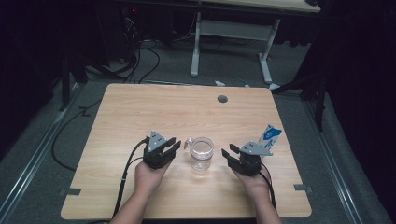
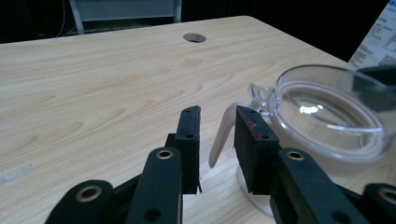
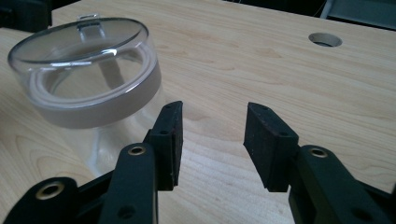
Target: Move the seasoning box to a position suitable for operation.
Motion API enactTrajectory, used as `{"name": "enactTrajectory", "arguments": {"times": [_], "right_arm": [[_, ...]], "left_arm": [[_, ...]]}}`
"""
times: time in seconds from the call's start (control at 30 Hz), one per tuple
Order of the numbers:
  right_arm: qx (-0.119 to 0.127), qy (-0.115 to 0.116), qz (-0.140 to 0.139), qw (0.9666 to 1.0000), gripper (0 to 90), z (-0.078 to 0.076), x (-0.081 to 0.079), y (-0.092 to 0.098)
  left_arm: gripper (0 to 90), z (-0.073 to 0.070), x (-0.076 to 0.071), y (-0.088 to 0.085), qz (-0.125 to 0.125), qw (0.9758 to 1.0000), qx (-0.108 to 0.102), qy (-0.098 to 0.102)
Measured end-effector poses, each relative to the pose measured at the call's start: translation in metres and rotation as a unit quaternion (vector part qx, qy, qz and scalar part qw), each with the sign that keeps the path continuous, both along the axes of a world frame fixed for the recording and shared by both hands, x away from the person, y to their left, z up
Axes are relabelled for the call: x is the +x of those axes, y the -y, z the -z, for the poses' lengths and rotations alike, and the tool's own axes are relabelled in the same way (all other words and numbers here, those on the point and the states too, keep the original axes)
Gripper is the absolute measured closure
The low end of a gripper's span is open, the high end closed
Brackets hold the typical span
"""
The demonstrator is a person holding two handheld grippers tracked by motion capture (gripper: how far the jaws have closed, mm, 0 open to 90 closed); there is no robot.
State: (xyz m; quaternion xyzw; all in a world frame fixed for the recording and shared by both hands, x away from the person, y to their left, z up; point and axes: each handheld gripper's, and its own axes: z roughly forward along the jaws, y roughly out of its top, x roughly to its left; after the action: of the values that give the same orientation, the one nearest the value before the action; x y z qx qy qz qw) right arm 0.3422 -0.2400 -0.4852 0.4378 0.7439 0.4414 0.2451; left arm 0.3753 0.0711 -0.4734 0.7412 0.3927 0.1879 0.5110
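Standing on the light wooden tabletop (image 1: pixel 140 112), the clear glass jug with handle and lid (image 1: pixel 201 152) is between the tools; the left tool (image 1: pixel 173 147) and right tool (image 1: pixel 229 155) are partly open, holding nothing

A clear lidded glass jar with a side handle (image 1: pixel 201 152) stands on the light wooden table (image 1: pixel 140 112), between the left gripper (image 1: pixel 171 148) and right gripper (image 1: pixel 232 155); a blue-and-white paper carton (image 1: pixel 271 136) stands behind the right gripper.
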Motion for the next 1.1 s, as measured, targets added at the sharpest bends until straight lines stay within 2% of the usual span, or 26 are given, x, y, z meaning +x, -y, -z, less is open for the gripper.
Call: {"name": "enactTrajectory", "arguments": {"times": [0.2, 0.47, 0.8, 0.97, 1.1], "right_arm": [[-0.003, -0.006, -0.013, 0.9999, 63.7, 0.002, -0.002, -0.004], [-0.006, -0.007, -0.024, 0.9997, 69.7, 0.002, -0.004, -0.010], [-0.011, -0.001, -0.033, 0.9994, 77.7, 0.002, -0.007, -0.015], [-0.016, 0.007, -0.033, 0.9993, 86.4, 0.000, -0.009, -0.014], [-0.015, 0.012, -0.033, 0.9993, 89.0, -0.001, -0.010, -0.014]], "left_arm": [[78.7, -0.005, 0.005, 0.013, -0.006, 0.9998, 0.002, 0.019], [89.8, -0.013, 0.009, 0.025, 0.000, 0.9996, 0.003, 0.029], [90.0, -0.015, 0.011, 0.036, 0.008, 0.9994, 0.005, 0.033], [90.0, -0.013, 0.012, 0.039, 0.006, 0.9993, 0.015, 0.033], [90.0, -0.011, 0.012, 0.042, 0.004, 0.9993, 0.021, 0.032]]}}
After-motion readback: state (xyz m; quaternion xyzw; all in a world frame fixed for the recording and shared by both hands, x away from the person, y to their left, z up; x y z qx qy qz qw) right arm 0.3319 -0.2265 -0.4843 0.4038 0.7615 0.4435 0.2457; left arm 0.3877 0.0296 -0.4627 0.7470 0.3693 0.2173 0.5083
